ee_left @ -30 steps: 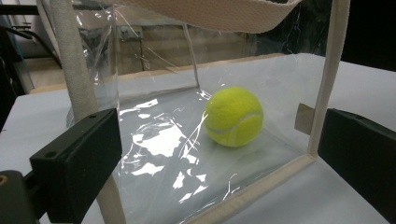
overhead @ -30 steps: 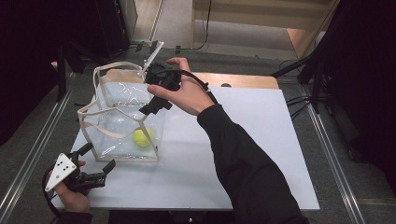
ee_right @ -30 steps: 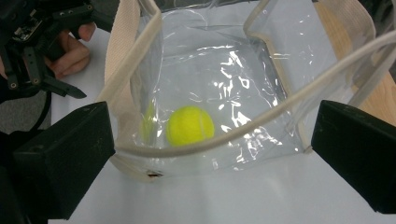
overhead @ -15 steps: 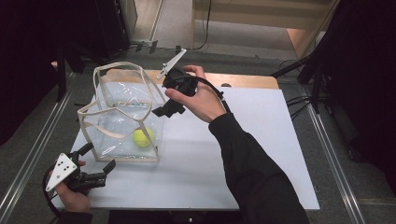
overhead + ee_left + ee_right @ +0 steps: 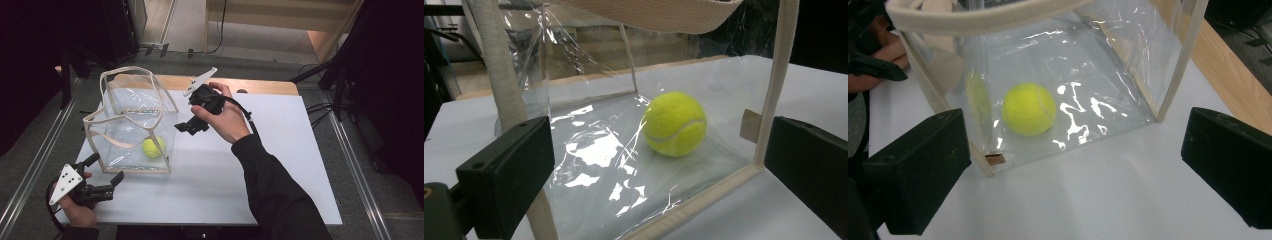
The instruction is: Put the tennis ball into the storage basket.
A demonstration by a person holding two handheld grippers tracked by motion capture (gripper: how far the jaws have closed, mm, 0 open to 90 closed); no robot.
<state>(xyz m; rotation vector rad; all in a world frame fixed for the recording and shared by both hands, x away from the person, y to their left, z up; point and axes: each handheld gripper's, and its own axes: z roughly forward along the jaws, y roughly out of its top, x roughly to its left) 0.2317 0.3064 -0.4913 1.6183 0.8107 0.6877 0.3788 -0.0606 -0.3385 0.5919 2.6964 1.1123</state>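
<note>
right gripper [image 5: 189, 126] has lifted clear of the bag [image 5: 131, 130]; ball [image 5: 1028, 109] inside, beyond both wide jaws.

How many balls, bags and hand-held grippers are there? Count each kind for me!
Yellow tennis ball: 1
Clear bag with cream trim: 1
Hand-held grippers: 2, the left hand-held gripper and the right hand-held gripper
Total: 4
</note>
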